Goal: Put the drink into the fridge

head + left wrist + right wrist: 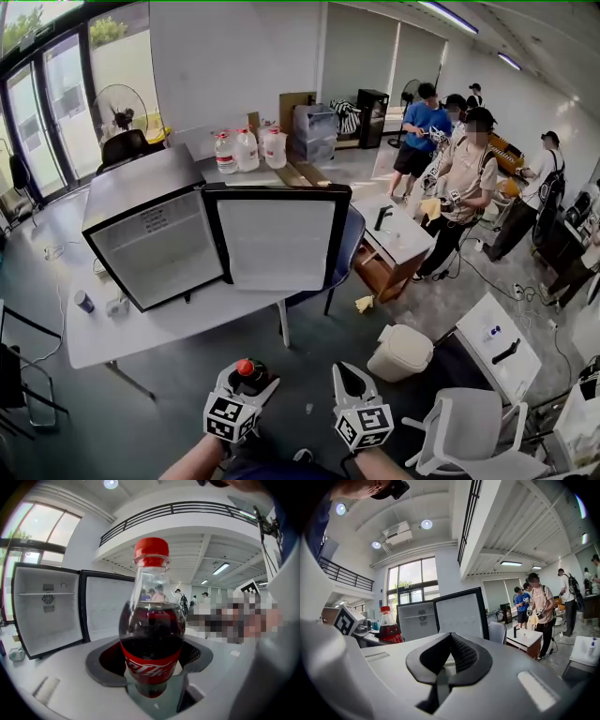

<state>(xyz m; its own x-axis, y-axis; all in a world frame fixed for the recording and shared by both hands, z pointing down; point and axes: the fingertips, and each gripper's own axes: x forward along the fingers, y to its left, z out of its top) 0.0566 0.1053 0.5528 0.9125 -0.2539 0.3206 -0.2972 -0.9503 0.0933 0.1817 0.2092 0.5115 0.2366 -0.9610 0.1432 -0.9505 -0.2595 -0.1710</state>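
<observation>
The drink is not in the fridge yet. The left gripper (249, 377) is clamped on the bottle (152, 634), a cola bottle with a red cap and red label. Its jaws press the lower body from both sides and the bottle stands upright between them, held low in front of the person. The right gripper (349, 377) is beside it, jaws closed together with nothing between them.

The fridge (155, 234) sits on the white table (122, 333), well away from both grippers, with open floor between. Its door (277, 239) is already swung wide, so opening it is not left to do. From the left gripper view the inside looks bare, with one shelf across the upper part.

By my reckoning the pick-up is done and the fridge is ready. What remains is to walk the bottle over, set it inside and let go, and perhaps push the door shut with the free gripper
</observation>
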